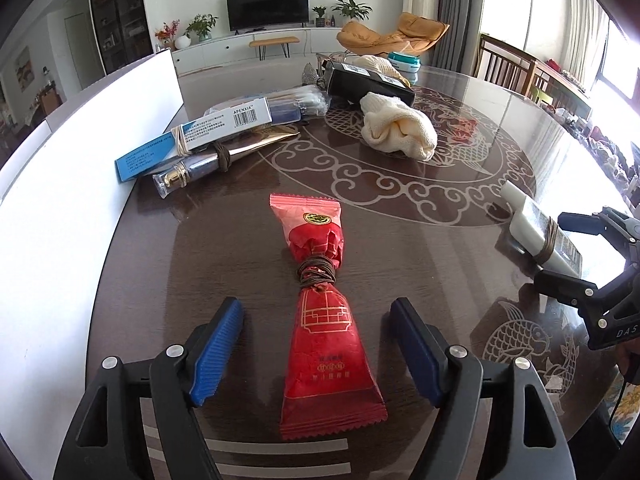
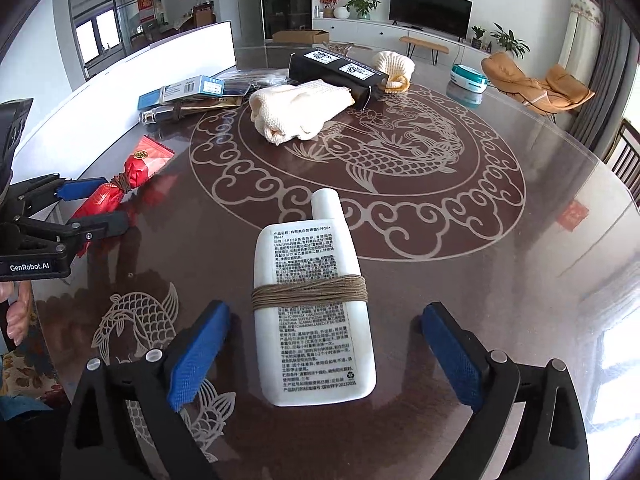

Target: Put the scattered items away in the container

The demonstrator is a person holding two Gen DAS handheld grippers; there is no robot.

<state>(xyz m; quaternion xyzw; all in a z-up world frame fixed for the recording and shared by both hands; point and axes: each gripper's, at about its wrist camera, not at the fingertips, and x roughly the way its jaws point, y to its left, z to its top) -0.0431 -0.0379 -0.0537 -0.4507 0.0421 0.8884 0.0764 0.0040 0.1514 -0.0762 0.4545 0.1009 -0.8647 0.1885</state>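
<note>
The left gripper (image 1: pixel 316 344) stood spread over the tabletop (image 1: pixel 440 264), its ribbed blue pads (image 1: pixel 218 346) clear of the red snack packet (image 1: pixel 324 312) that lay lengthwise between them. No contact was visible on either side. The packet was crinkled foil with serrated end seals and was cinched at its waist by a coil of brown cord.

Ahead and to the left of that gripper lay a blue carton (image 1: pixel 192 140) bound with cord, and beside it a clear-capped tube (image 1: pixel 200 168) with a gold collar, also corded. Further ahead rested a cream knitted cloth (image 1: pixel 396 128), soft and bunched, with a black box (image 1: pixel 368 84) beyond it.

The right gripper (image 2: pixel 324 356) was likewise spread wide, its stippled blue pads (image 2: pixel 196 356) well clear of the white sunscreen bottle (image 2: pixel 312 312). The bottle lay flat between them, cap pointing away. It was smooth, flat-sided plastic with rounded corners, printed with dense text and wrapped in a band of brown cord.

A white-walled container (image 1: pixel 100 128) stood to the left of both grippers, along the table's edge. Its interior was not visible, so its contents could not be determined. Judged from this layout, the task was at an early stage: every item in view remained on the glossy patterned tabletop, and neither gripper held anything.
</note>
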